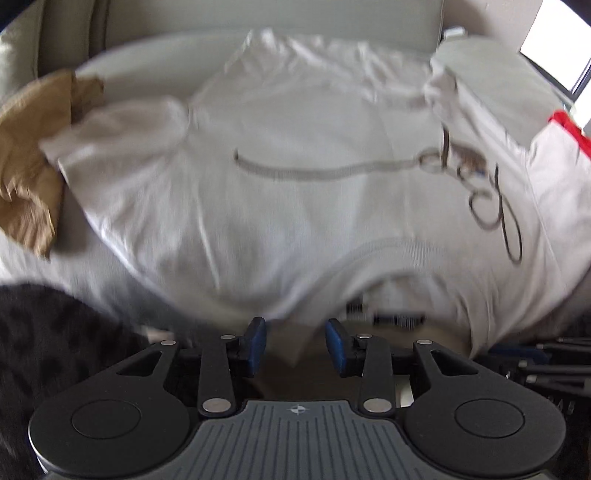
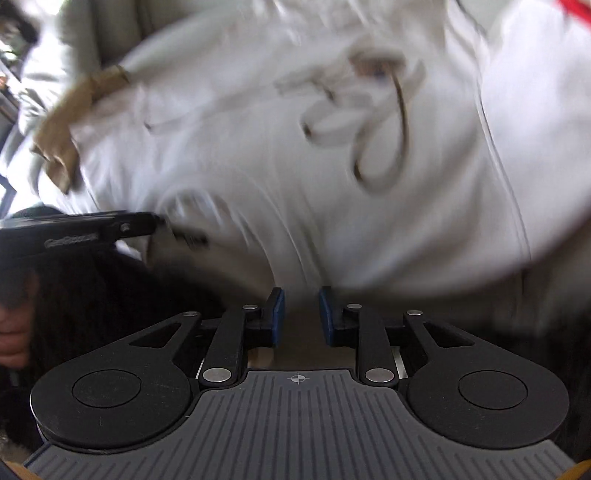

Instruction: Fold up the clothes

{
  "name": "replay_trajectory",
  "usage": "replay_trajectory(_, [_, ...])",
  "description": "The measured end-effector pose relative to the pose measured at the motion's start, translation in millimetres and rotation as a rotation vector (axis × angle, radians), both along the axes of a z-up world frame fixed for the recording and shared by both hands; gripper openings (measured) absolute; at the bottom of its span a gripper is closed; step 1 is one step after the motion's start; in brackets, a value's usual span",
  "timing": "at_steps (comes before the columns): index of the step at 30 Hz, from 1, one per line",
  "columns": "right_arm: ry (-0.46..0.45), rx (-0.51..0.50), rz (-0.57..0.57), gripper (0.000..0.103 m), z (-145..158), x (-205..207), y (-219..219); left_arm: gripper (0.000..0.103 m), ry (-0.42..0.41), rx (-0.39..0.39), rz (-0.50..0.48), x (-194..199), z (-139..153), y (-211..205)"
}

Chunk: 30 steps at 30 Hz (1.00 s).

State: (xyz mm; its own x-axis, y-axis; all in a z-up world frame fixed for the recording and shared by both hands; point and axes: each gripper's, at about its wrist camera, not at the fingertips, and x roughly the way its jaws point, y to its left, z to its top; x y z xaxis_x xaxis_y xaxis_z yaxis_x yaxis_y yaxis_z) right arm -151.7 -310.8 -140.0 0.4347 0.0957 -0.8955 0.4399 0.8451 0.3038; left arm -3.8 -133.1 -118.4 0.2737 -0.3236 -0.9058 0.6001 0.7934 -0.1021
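Cream sofa [image 1: 155, 22] behind, pale cushion under everything; both views smeared with motion blur.

Left hand-held gripper [image 1: 295, 345]: blue pads parted to a moderate gap, nothing between them. Neckline edge of the shirt [image 1: 295, 184] sits just past the tips. A barcoded label shows inside the collar [image 1: 391, 254].

Right hand-held gripper [image 2: 301, 314]: pads parted narrower, also holding nothing. Cloth edge hangs just ahead of the tips. From this view the left tool appears at frame left, its tip at or touching the shirt [image 2: 332, 184] edge; contact too blurred to confirm.

Shirt: white, with script print [image 1: 498, 206], spread front-up across the seat, collar toward the tools, one sleeve [image 1: 122, 125] lying on brown paper [image 1: 26, 155]. Red-trimmed cloth [image 1: 565, 129] at the far right.

Risks, as judged:
- Closing while moving fast may catch only the top layer at the collar, so the fold drags skewed.
- Sleeve may pull the brown paper along, or paper ends up inside the fold.
- Uneven gaps left and right could mean unequal bite; one side slips.
- Red-trimmed cloth near enough to be snagged.
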Motion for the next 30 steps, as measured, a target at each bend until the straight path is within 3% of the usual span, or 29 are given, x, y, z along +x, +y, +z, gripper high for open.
replay_trajectory(3, [-0.06,0.05,-0.023,0.033,22,-12,-7,0.035,-0.042,-0.076,0.002,-2,20,11])
replay_trajectory(5, [-0.138,0.034,-0.044,0.044,49,-17,-15,0.035,-0.095,-0.129,0.02,4,40,15])
replay_trajectory(10, [-0.314,-0.044,-0.076,0.049,123,-11,-35,0.039,-0.251,-0.239,0.05,29,99,11])
replay_trajectory(17, [-0.444,-0.131,-0.165,0.054,197,35,-79,0.041,-0.384,-0.314,0.102,91,151,-22])
replay_trajectory(21, [-0.469,-0.152,-0.206,0.057,227,75,-111,0.046,-0.374,-0.327,0.155,140,160,-52])
replay_trajectory(24, [-0.458,-0.199,-0.23,0.073,238,110,-139,0.048,-0.348,-0.318,0.196,183,151,-82])
replay_trajectory(27, [-0.365,-0.239,-0.262,0.074,220,160,-179,0.048,-0.329,-0.292,0.198,225,128,-117])
replay_trajectory(30, [-0.234,-0.27,-0.273,0.064,181,210,-223,0.047,-0.33,-0.283,0.168,268,96,-142])
